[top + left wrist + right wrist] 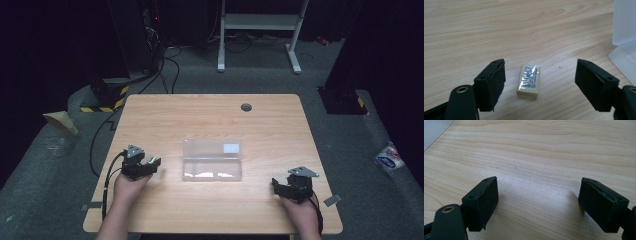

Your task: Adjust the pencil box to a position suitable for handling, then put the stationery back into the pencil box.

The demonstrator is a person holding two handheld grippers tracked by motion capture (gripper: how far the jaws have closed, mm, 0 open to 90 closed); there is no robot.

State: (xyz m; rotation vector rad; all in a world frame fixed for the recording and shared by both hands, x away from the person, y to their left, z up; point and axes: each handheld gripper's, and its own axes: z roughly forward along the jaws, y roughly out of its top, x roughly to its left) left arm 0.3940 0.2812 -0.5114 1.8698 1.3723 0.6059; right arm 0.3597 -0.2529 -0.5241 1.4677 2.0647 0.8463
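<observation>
Looking down from the high view, a pale wood-grain table (210,125) stands on grey carpet in a dark room. Black cables trail over the floor beyond its far-left corner, next to a block with yellow-and-black hazard stripes (107,97), and the white legs of a frame (260,30) rise farther back. A blue-and-white packet (389,157) lies on the carpet off the table's right edge. A small grey round cap (246,107) sits in the tabletop near the far edge. The left hand-held gripper (152,164) rests low near the table's front-left part, the right hand-held gripper (275,184) near the front-right, each held by a hand coming in from below. A clear plastic box (212,160) lies open between them, closer to the left one.

From the left gripper view, a small white eraser (529,79) in a printed wrapper lies flat on the bare wood between the two black jaws, nearer the left jaw and touching neither pad; the jaws stand apart around it. The clear box's edge shows beyond the right jaw.

From the right gripper view, the jaws stand wide apart over bare wood, nothing between them. A corner of the clear box shows far off beyond the left jaw.
</observation>
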